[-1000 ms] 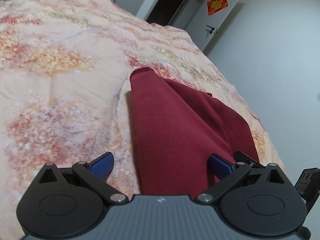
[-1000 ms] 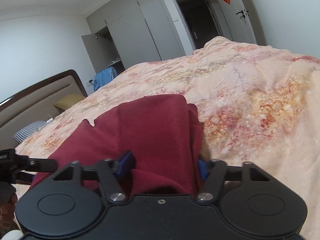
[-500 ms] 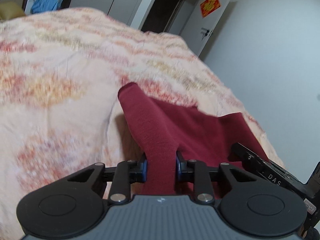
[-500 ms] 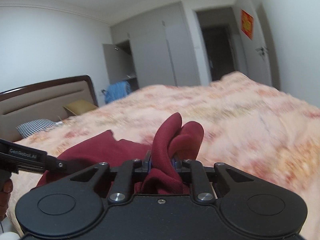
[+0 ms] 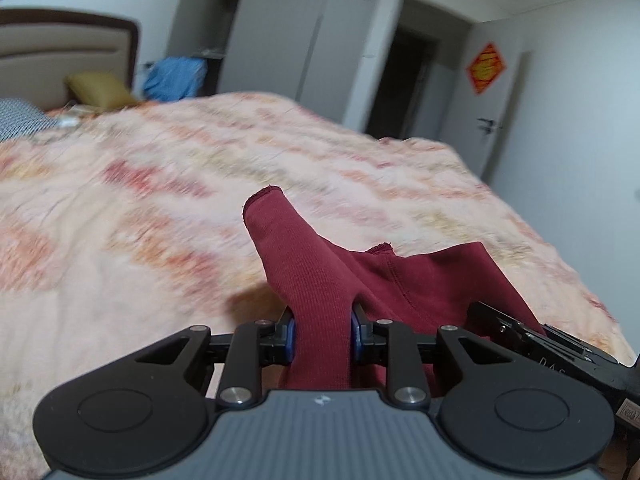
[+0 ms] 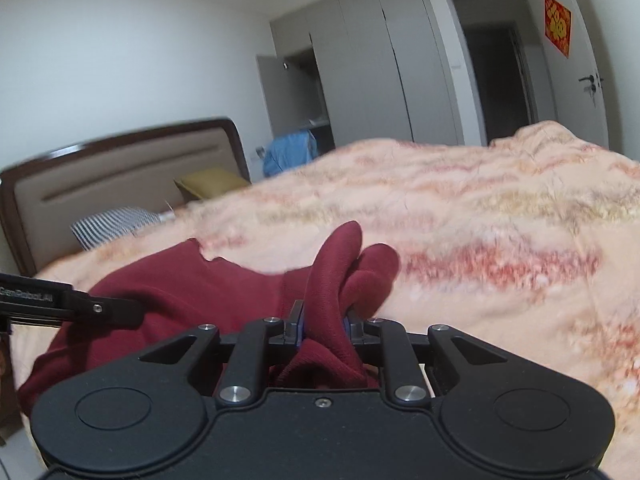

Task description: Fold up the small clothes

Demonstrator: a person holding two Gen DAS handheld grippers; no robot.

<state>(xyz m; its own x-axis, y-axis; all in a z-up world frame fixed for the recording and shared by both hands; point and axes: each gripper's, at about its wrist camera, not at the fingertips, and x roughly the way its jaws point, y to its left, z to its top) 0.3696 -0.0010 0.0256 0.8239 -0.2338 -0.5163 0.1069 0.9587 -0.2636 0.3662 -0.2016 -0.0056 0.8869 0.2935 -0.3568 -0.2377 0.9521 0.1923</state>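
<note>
A dark red knit garment (image 5: 420, 280) lies on the bed's peach floral quilt (image 5: 140, 208). My left gripper (image 5: 322, 338) is shut on one bunched end of it, and a tube of fabric sticks up beyond the pads. My right gripper (image 6: 324, 326) is shut on another bunched edge of the same garment (image 6: 180, 292), which folds over above the pads. Both grips hold the cloth lifted off the quilt. The right gripper's body shows at the right edge of the left wrist view (image 5: 560, 348); the left one shows at the left of the right wrist view (image 6: 60, 302).
A brown padded headboard (image 6: 120, 184) with a striped pillow (image 6: 112, 226) and a yellow pillow (image 6: 208, 182) is at the far end. Grey wardrobes (image 6: 380, 68), a blue cloth (image 6: 290, 152), a dark doorway and a white door (image 6: 576, 72) lie beyond the bed.
Both grippers went from open around the garment to shut on it, then lifted and tilted up, bringing the headboard and wardrobes into view.
</note>
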